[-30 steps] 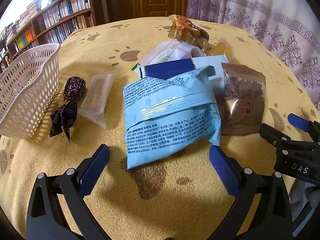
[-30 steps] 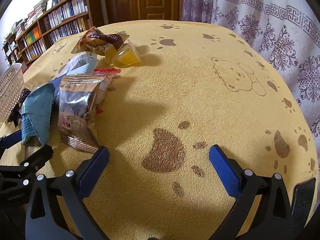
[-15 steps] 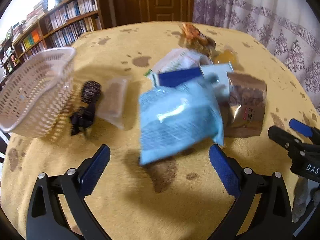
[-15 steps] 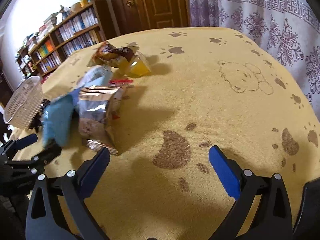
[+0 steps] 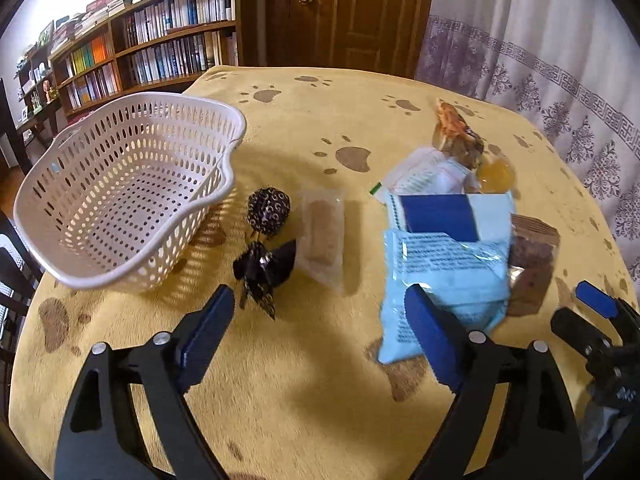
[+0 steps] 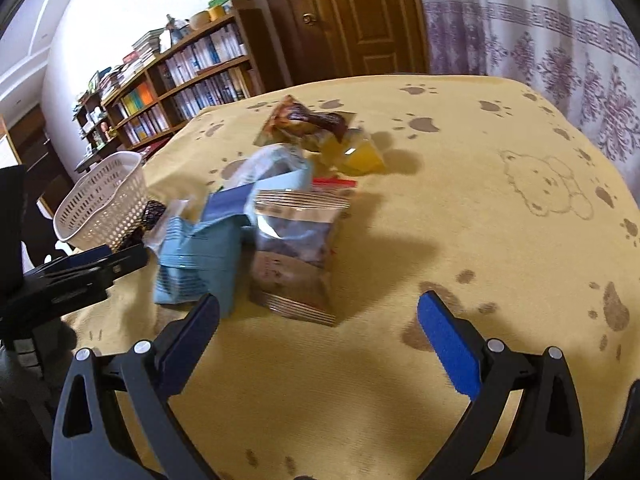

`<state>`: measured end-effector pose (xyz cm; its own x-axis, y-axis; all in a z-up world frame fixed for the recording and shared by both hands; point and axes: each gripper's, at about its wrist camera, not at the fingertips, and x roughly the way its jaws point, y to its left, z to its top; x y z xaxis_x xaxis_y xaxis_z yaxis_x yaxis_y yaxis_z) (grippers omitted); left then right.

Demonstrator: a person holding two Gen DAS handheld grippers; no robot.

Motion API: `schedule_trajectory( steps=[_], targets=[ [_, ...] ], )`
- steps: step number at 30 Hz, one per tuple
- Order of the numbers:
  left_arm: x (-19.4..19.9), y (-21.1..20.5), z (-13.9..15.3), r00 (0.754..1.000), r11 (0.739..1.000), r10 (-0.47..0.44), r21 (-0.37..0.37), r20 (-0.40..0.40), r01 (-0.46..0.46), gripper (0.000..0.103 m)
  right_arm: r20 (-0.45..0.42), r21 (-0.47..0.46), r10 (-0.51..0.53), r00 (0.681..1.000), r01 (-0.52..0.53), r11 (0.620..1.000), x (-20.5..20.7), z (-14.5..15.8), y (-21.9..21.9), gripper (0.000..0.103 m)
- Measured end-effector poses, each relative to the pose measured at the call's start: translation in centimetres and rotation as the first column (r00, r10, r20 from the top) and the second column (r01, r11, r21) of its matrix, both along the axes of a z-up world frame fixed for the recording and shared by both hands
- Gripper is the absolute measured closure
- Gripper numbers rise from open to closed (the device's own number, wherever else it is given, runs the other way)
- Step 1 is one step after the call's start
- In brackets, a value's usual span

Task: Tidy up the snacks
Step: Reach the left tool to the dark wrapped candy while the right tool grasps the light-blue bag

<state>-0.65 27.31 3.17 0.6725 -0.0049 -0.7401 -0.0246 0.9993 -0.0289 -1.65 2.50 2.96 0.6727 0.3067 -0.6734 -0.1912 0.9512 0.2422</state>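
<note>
Basket of white perforated plastic (image 5: 188, 236) at left of yellow paw-print tablecloth (image 5: 320, 380), nothing inside; sorting judged not yet begun. Left gripper (image 5: 320, 300): blue pads spread wide, nothing between them, hovering above cloth. Right gripper (image 6: 320, 302): likewise wide and holding nothing, over bare cloth at right of snack pile. Nearest loose items in left wrist view: dark purple patterned foil sweet with twisted tail (image 5: 269, 210) and clear-wrapped beige bar (image 5: 322, 236), side by side but apart, between basket and main pile. Sweet just beside basket wall, ahead of left pad; long axis roughly along line of fingers, round end far, tail end near. Bar also lengthwise to fingers, near centre of gap. Main pile further right: light blue printed packet (image 5: 448, 276) partly behind right pad of left gripper, overlapping navy-and-pale-blue packet (image 5: 440, 214); brown see-through pouch (image 5: 532, 264) touching its right edge; white packet (image 5: 424, 172), orange jelly cup (image 5: 496, 172) and orange-brown wrapper (image 5: 456, 128) beyond. Judgement: left gripper nearer to basket, sweet and bar, so likely first pick there; short advance forward and down, pads closing across narrow width rather than along length. Right gripper better placed for brown pouch. Risk: thin tail slipping between pads; slick wrappers sliding on cloth.
</note>
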Motion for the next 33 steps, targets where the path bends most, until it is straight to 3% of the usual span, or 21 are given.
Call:
schedule_trajectory(
  steps=[11,17,21,25,28,30,33],
  targets=[
    [3.4,0.8,-1.0,0.999,1.000,0.023,-0.006,0.026,-0.023,0.021,0.043,0.040,0.090,0.995,-0.092,0.995,-0.7,1.4,2.8,0.005],
    [5.1,-0.3,-1.4,1.000,1.000,0.013,0.007,0.013,-0.013,0.021,0.024,0.046,0.115,0.993,-0.116,0.992,-0.7,0.9,3.6,0.005],
    [6.3,-0.9,-2.1,1.000,0.998,-0.010,-0.055,-0.020,0.009,0.022,0.015,0.052,0.112,0.994,-0.112,0.992,-0.7,0.5,3.4,0.005],
    [6.4,-2.2,-1.9,0.997,0.987,-0.077,-0.139,-0.017,0.074,0.030,0.008,0.054,0.097,0.995,-0.097,0.994,-0.7,0.2,2.6,0.005],
    [5.6,-4.5,-1.9,0.981,0.959,-0.194,-0.215,-0.013,0.187,0.030,0.000,0.053,0.079,0.997,-0.079,0.995,-0.7,-0.1,1.8,0.005],
    [4.6,-6.9,-1.9,0.962,0.941,-0.272,-0.209,-0.011,0.264,0.029,-0.003,0.054,0.069,0.998,-0.068,0.996,-0.8,-0.2,1.2,0.005],
    [3.3,-8.2,-1.8,0.949,0.929,-0.316,-0.202,-0.004,0.309,0.029,-0.005,0.044,0.048,0.999,-0.048,0.998,-1.1,-0.2,0.2,0.005]
  ],
)
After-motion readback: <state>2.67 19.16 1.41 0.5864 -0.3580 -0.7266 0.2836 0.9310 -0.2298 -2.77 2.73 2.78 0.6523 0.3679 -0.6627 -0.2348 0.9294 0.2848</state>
